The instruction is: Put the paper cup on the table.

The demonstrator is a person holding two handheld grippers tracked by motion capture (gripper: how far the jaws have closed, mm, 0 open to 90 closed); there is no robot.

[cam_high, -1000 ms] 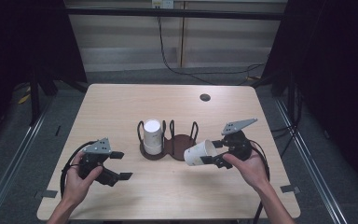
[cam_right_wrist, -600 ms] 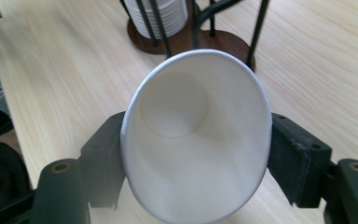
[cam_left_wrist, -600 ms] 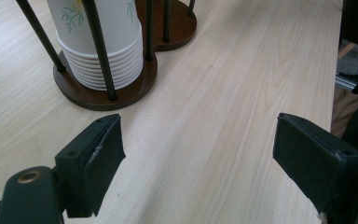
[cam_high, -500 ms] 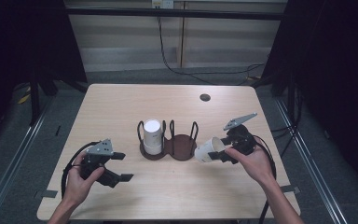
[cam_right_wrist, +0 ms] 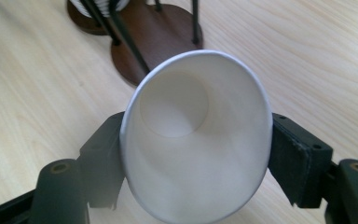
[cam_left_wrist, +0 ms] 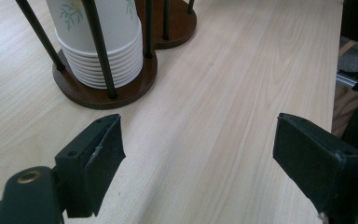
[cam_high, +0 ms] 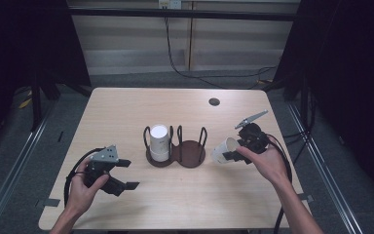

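Right of frame centre, my right claw clamps a paper cup beside the rack; my left claw, jaws apart, idles lower left. One stack racked, this cup seemingly next.

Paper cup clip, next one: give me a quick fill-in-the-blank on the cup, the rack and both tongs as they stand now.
1. The right tongs are shut on a white paper ____.
2. The left tongs are open and hold ____.
3. The stack of cups stands in the ____ ring of the brown rack, seen from the high view.

Missing words: cup; nothing; left
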